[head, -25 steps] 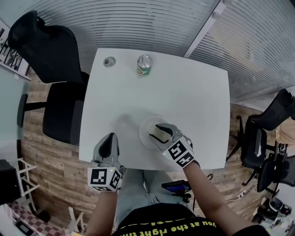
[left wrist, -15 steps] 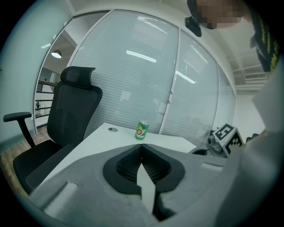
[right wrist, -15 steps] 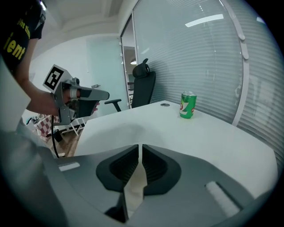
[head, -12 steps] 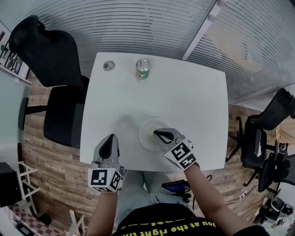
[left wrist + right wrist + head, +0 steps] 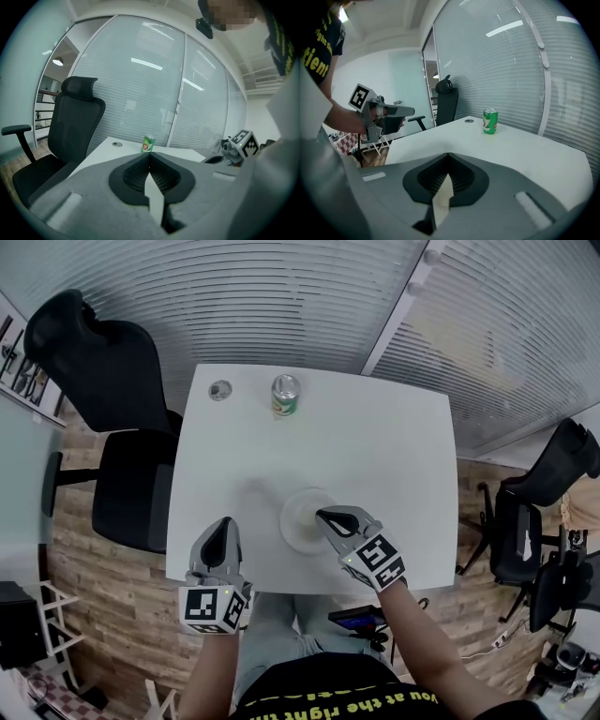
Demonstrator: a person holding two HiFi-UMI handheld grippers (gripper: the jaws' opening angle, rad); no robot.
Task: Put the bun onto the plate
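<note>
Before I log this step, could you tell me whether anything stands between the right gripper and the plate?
Nothing visible does. The right gripper, jaws just closed and empty, hangs over the plate; the can stands far off.

You have a white, roughly square table [image 5: 394,456] in front of you, most of its top bare. Near the far edge a green drinks can [image 5: 285,396] stands upright. To its left, near but apart from it, is a small round grey disc [image 5: 220,390]. Near your own edge lies a white plate [image 5: 298,521], well apart from both.
</note>
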